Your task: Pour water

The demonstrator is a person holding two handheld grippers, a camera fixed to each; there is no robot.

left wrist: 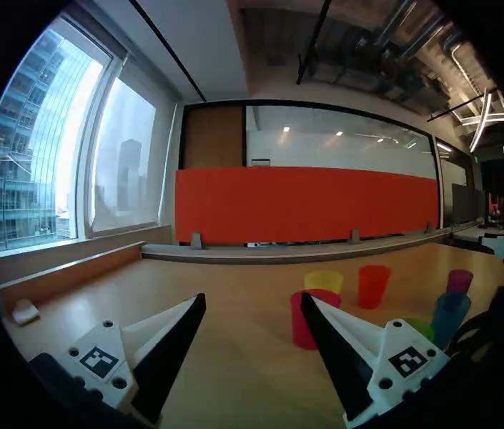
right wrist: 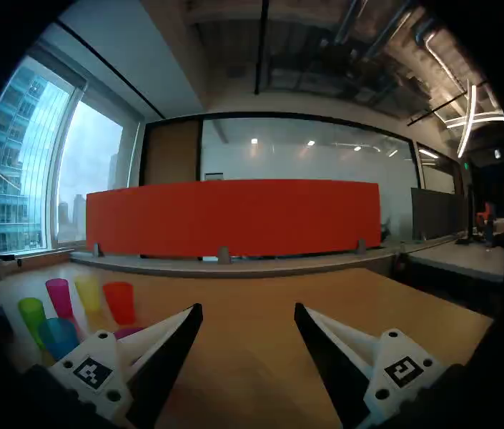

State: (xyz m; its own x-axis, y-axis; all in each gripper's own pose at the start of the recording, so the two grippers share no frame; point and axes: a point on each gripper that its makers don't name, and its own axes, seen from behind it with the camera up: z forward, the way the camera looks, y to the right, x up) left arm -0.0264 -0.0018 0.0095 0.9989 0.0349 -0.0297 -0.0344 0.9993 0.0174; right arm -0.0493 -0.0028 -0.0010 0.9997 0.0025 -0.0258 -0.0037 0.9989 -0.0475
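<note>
Several coloured plastic cups stand upright on the wooden table (left wrist: 237,357). In the left gripper view a red cup (left wrist: 300,322) is partly hidden behind the right finger, with a yellow cup (left wrist: 323,280), an orange cup (left wrist: 373,284), a magenta cup (left wrist: 459,280), a blue cup (left wrist: 450,314) and a green cup (left wrist: 420,327) farther right. My left gripper (left wrist: 252,300) is open and holds nothing. In the right gripper view the cups cluster at the far left: green cup (right wrist: 32,314), magenta cup (right wrist: 59,294), yellow cup (right wrist: 89,293), orange cup (right wrist: 119,302), blue cup (right wrist: 58,336). My right gripper (right wrist: 246,309) is open over bare table.
An orange divider panel (left wrist: 302,204) runs along the table's far edge. A small white object (left wrist: 24,311) lies near the window ledge at the left. Windows (left wrist: 51,157) are on the left. Another desk (right wrist: 459,261) stands to the right.
</note>
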